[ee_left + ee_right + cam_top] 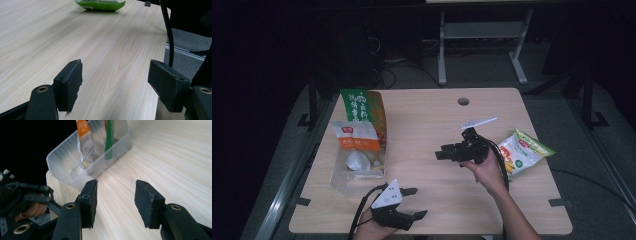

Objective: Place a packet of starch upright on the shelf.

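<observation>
Left tongs (416,202): at near edge of desk (432,195), low, jaws spread wide, nothing betw. them; left gripper view confirms bare wood betw. the pads (75,82). Grey plate on top.

Right tongs (441,152): mid-desk, held level, pointing toward the clear plastic bin (343,179); jaws spread, nothing betw. them, not touching the bin. Right gripper view: pads (91,200) apart over bare wood, bin (75,167) just ahead.

Bin: left side of desk, near the left edge. Holds an orange-white packet (356,136) standing upright, a green packet (362,106) behind it, and a whitish item at the bottom, type unclear.

Green-white snack bag (523,152): lies flat on right side of desk, just beside the right hand (484,170), well apart from bin. Small white strip (479,121) lies behind right tongs.
</observation>
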{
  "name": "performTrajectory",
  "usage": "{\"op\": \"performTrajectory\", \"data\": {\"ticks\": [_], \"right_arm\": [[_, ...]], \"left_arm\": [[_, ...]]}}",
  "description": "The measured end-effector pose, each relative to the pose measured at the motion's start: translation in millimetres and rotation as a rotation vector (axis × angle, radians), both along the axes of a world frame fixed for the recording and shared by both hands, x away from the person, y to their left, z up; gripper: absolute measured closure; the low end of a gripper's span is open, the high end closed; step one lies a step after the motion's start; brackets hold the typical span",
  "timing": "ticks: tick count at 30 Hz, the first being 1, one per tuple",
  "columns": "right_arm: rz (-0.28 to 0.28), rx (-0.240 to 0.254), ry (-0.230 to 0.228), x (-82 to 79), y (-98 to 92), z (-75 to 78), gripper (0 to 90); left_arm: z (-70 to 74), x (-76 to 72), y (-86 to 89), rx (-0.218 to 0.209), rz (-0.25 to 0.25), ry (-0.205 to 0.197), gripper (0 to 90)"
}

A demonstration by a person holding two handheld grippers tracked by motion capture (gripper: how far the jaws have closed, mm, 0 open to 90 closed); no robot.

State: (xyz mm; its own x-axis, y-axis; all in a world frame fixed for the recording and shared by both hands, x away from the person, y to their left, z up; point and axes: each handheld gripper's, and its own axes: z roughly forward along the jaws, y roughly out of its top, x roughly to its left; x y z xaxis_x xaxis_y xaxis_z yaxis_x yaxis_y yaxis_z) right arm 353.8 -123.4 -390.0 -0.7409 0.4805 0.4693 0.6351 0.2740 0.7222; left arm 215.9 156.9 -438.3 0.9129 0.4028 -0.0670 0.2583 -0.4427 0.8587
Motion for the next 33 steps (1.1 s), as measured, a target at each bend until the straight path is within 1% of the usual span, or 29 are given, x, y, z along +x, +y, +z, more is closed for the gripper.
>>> {"op": "performTrajectory", "data": {"ticks": [4, 5, 7, 8, 9, 12, 13, 14, 16, 20, 22, 23, 27, 29, 32, 33], "right_arm": [[-0.010, 0.006, -0.001, -4.8, -12.0, -5.7, 51.4], [-0.016, 0.004, 0.008, -6.9, -14.7, -6.3, 51.1], [-0.020, 0.000, 0.005, -9.9, -20.5, -8.0, 50.6], [-0.026, 0.002, -0.001, -11.6, -23.8, -8.9, 50.6], [-0.033, 0.002, 0.005, -13.6, -27.0, -9.4, 50.6], [-0.047, -0.001, -0.003, -19.3, -37.4, -11.8, 50.6], [-0.054, -0.002, 0.006, -21.1, -40.7, -12.2, 50.6], [-0.059, -0.002, -0.005, -22.3, -44.7, -13.2, 50.6], [-0.073, 0.006, 0.006, -25.1, -51.7, -14.8, 50.6], [-0.098, 0.009, 0.007, -29.7, -64.2, -18.4, 50.6], [-0.118, -0.005, 0.005, -32.0, -70.1, -17.8, 50.5], [-0.128, 0.001, 0.008, -33.3, -74.3, -17.0, 50.5], [-0.170, 0.004, -0.005, -37.0, -88.6, -12.9, 50.5], [-0.199, -0.002, -0.016, -38.9, -98.3, -11.5, 50.5], [-0.236, -0.001, -0.015, -39.6, -111.1, -11.8, 50.4], [-0.241, -0.001, -0.017, -39.3, -114.0, -12.1, 50.2]], "left_arm": [[-0.4, -0.2, -0.1, -0.009, 0.006, 0.009, 27.4], [-0.2, -0.2, 0.3, -0.008, 0.007, 0.009, 27.4], [-0.1, -0.1, 0.3, -0.013, 0.008, 0.013, 27.4], [0.0, 0.2, 0.5, -0.012, 0.007, 0.011, 27.3], [0.2, 0.5, 1.0, -0.007, 0.005, 0.009, 27.4], [0.0, 0.4, 0.7, -0.015, 0.008, 0.013, 27.4], [-0.1, 0.3, 0.5, -0.015, 0.008, 0.013, 27.4], [-0.3, 0.3, 0.3, -0.013, 0.006, 0.014, 27.4], [-0.7, -0.2, -0.5, -0.013, 0.006, 0.015, 27.3], [-1.1, -0.6, -1.5, -0.011, 0.001, 0.016, 27.4], [-1.0, -0.5, -1.4, -0.010, 0.001, 0.015, 27.4], [-1.0, -0.5, -1.4, -0.011, 0.001, 0.015, 27.4], [-0.8, -0.5, -1.2, -0.012, 0.002, 0.015, 27.4], [-1.1, -0.4, -1.7, -0.011, 0.000, 0.016, 27.4], [-1.8, -0.3, -3.0, -0.007, -0.003, 0.021, 27.4], [-2.2, -0.4, -3.5, -0.006, -0.004, 0.021, 27.4]]}}
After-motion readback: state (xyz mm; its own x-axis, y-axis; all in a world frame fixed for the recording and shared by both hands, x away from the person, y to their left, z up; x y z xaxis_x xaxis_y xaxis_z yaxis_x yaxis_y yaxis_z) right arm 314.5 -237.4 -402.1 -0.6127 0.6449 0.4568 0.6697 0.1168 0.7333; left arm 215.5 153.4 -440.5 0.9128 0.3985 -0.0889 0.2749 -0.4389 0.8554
